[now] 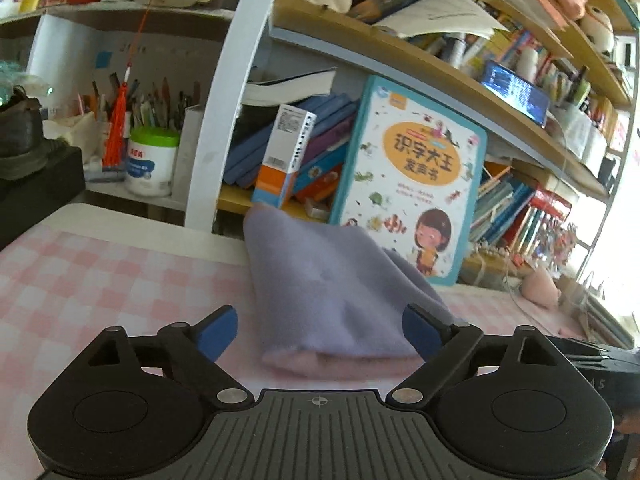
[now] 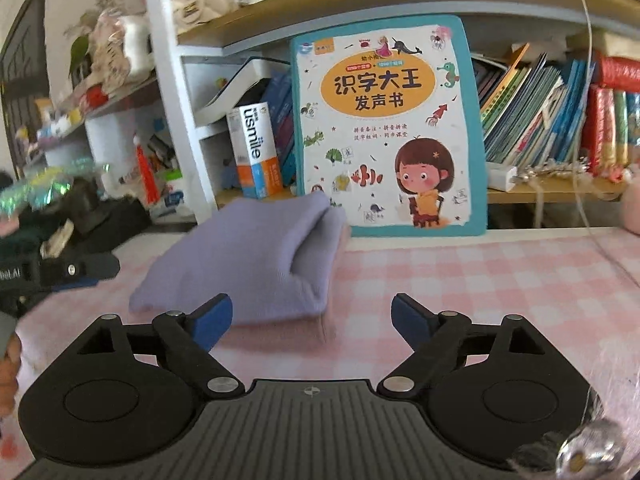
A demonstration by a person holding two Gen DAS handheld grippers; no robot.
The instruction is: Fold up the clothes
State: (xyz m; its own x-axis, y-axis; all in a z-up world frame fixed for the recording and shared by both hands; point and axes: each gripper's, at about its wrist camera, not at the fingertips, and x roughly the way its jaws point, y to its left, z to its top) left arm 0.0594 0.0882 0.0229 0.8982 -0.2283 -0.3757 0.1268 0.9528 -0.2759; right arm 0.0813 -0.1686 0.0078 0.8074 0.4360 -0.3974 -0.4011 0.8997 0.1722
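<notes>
Your left gripper (image 1: 320, 330) and right gripper (image 2: 312, 322) hang with jaws apart, empty, before the folded lilac garment (image 2: 244, 256) on the checked bench (image 2: 480, 280).

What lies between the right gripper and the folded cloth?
Nothing: only bare pink checked tablecloth separates the open right gripper from the cloth, per the right wrist view.

One folded purple garment (image 1: 320, 280), two hand-held grippers, one upright picture book (image 2: 386, 128).
</notes>
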